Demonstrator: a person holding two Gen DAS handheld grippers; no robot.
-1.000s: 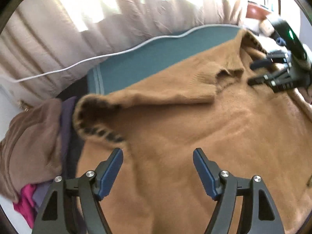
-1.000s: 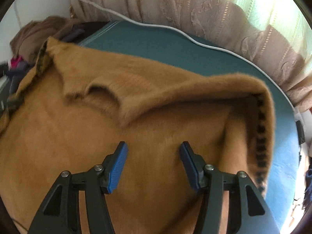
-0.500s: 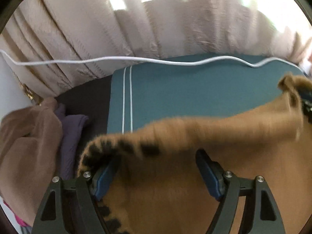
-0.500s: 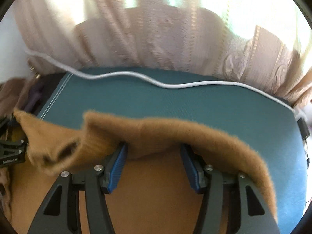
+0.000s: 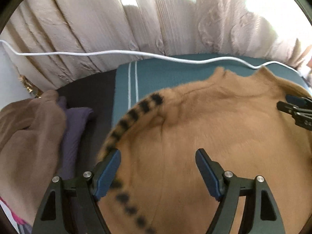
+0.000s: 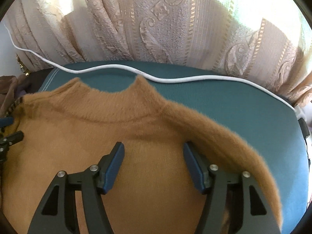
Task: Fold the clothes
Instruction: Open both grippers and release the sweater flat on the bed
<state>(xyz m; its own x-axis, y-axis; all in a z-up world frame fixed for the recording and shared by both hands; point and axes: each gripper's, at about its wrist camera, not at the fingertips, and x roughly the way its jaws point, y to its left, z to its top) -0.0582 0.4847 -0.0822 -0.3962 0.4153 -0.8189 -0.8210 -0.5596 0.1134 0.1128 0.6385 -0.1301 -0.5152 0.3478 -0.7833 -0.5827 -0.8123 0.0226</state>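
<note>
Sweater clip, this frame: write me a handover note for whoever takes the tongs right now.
Left tongs: open, low over the sweater by its spotted trim, gripping nothing.
Right tongs: open, low over the sweater below the collar, gripping nothing.
Sweater lies fairly flat on the teal mat, collar toward the curtain; right edge slightly raised. Other clothes piled left.
Done: sweater laid out.
Left: every fold I can judge, sleeves included.

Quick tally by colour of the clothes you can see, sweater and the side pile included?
Tan sweater: 1
Taupe-brown garment: 1
Purple garment: 1
Pink garment, barely showing: 1
Total: 4
</note>
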